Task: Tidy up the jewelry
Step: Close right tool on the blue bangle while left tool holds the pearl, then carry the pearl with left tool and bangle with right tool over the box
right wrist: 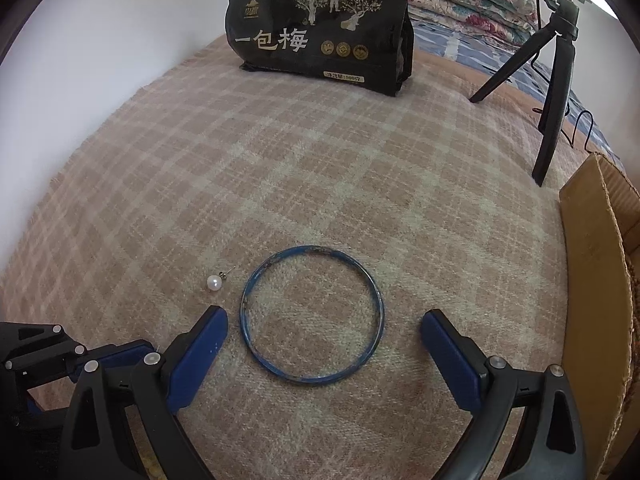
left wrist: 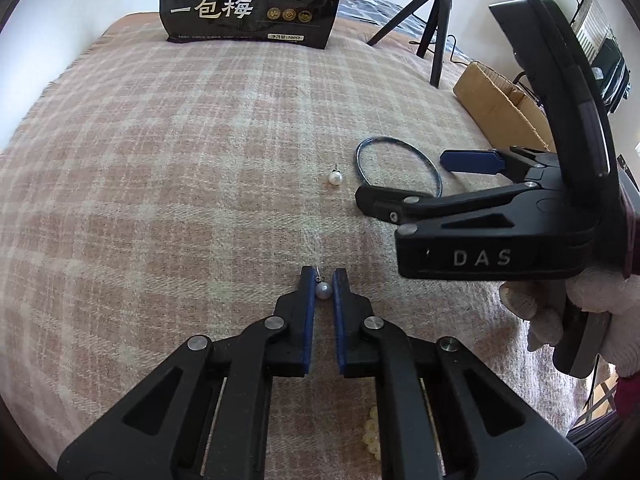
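Note:
My left gripper (left wrist: 323, 280) has its blue pads closed on a small pearl earring (left wrist: 324, 291), held just above the plaid blanket. A second pearl earring (left wrist: 334, 178) lies on the blanket farther ahead and also shows in the right wrist view (right wrist: 214, 282). A blue bangle (right wrist: 312, 314) lies flat on the blanket beside it, also seen from the left wrist (left wrist: 396, 162). My right gripper (right wrist: 324, 344) is open wide, low over the near side of the bangle, its fingers on either side. A pale bead string (left wrist: 372, 432) peeks out under my left gripper.
A black snack bag (right wrist: 320, 28) stands at the far end of the blanket (right wrist: 200, 180). A black tripod (right wrist: 556, 80) stands at the right. A cardboard box (right wrist: 596, 280) sits at the right edge. Folded quilts lie behind.

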